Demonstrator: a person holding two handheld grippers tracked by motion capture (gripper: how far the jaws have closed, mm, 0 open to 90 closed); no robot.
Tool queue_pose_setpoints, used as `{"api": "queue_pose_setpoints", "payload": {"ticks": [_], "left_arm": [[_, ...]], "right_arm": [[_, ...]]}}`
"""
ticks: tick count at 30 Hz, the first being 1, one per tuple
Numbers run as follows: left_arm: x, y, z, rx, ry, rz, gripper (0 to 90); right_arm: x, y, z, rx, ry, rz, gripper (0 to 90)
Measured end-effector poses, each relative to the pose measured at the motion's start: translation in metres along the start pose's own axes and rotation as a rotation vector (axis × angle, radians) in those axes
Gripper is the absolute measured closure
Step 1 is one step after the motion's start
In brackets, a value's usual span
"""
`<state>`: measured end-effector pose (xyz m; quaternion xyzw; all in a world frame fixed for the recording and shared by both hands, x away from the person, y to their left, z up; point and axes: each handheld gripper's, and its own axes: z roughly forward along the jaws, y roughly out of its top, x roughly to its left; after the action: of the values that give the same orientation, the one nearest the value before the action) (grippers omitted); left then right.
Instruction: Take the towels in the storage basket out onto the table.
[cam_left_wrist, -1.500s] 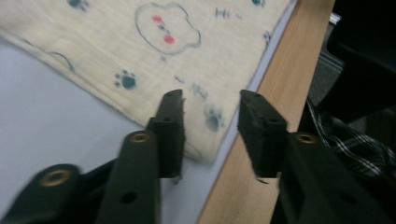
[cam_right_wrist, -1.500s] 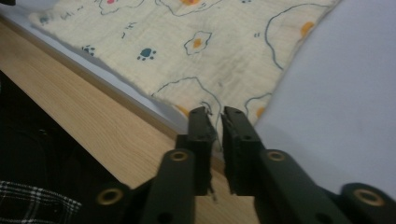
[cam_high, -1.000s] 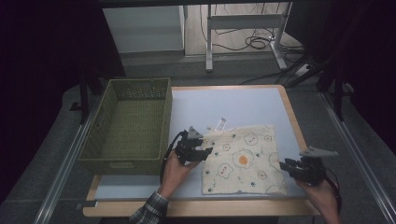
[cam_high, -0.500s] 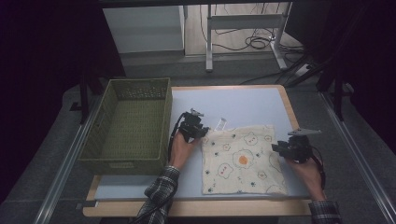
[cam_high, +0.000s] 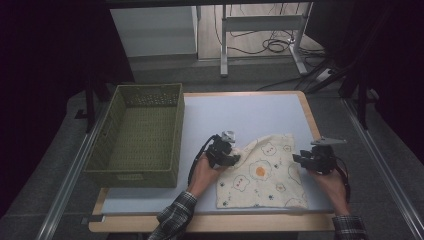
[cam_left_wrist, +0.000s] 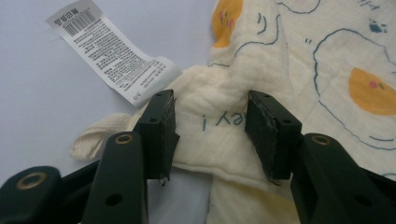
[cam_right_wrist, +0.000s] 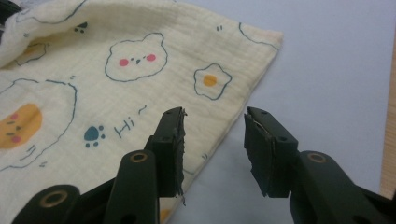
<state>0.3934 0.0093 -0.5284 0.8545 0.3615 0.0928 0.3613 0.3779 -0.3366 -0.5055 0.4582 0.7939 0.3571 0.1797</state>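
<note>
High view puts the cream cloth (cam_high: 262, 172) at the lower middle of the frame, lying on the pale blue tabletop (cam_high: 240, 112), with its upper left corner lifted and folded over. A green woven basket (cam_high: 137, 135) stands at the left of the frame, well apart from the cloth.

Right gripper view reads "Hi" in blue on the cloth (cam_right_wrist: 116, 70), left of centre, beside a blue paw print; a bear face and fried-egg drawings sit above it. Left gripper view shows blue letters upside down on the folded corner (cam_left_wrist: 215, 116), roughly "ey" and "i", and a white care label (cam_left_wrist: 114, 51) at the upper left with a barcode and small print too fine to read.

The left claw (cam_left_wrist: 210, 123) has just been opening; its jaws stand partly apart on either side of the bunched, folded corner, which lies between them, and the pads do not visibly press it. In the high view this claw (cam_high: 234, 154) sits at the cloth's upper left corner.

The right claw (cam_right_wrist: 212, 140) has just been opening too; its jaws stand partly apart over the cloth's right edge, one jaw above the cloth and the other above bare tabletop, gripping nothing. In the high view it (cam_high: 298, 161) is at the right edge of the cloth
</note>
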Motion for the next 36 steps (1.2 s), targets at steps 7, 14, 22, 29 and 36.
{"api": "queue_pose_setpoints", "payload": {"ticks": [7, 14, 22, 29, 36], "left_arm": [[-0.002, 0.004, -0.007, -0.023, 0.003, 0.028, 89.5], [0.019, 0.023, -0.033, -0.102, 0.048, -0.013, 90.0], [0.022, 0.012, -0.021, -0.016, 0.038, -0.019, 72.5], [0.023, 0.003, -0.005, 0.041, 0.051, -0.047, 87.8], [0.042, 0.037, -0.024, -0.051, 0.214, -0.029, 88.2]], "right_arm": [[0.001, 0.004, 0.003, 0.001, 0.000, -0.004, 57.0], [-0.001, 0.009, 0.007, -0.002, -0.004, 0.003, 57.0], [-0.001, 0.016, 0.014, -0.008, 0.005, 0.003, 56.8], [-0.002, 0.020, 0.014, -0.014, -0.005, 0.000, 54.6], [-0.011, 0.031, 0.017, -0.023, -0.025, 0.014, 54.7]]}}
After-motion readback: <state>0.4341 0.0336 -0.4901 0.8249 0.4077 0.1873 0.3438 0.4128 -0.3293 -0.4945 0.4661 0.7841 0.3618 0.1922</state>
